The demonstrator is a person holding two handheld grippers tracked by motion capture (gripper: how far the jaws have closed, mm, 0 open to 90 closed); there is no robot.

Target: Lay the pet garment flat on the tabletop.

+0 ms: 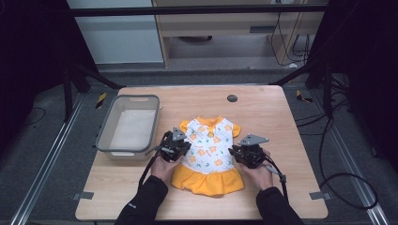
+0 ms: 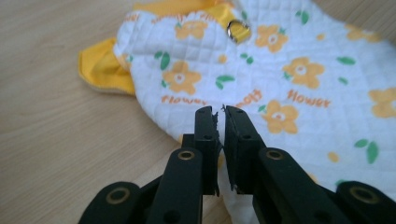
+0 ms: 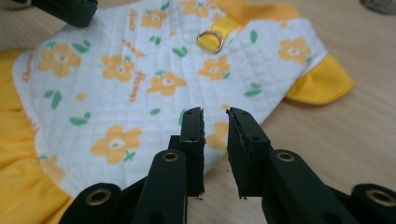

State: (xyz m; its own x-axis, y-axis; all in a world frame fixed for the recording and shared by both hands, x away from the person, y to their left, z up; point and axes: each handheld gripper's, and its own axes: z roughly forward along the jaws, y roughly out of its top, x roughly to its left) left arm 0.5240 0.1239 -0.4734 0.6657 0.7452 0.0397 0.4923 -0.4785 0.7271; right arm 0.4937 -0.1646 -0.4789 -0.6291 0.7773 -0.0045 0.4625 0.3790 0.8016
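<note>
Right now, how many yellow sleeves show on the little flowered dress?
2: one sleeve at the dress's upper left near the left gripper, the other sleeve at its upper right, above the right gripper.

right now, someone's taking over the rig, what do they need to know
Left gripper: jaws nearly shut over the dress edge; a pinch on the cloth can't be confirmed.
Right gripper: open, at the other side edge, holding nothing.
Dress lies flat mid-table, skirt toward the person. Grey bin stands to its left.
Done: grippers set at both sides.
Left: likely grip both edges, then fold or lift.
</note>
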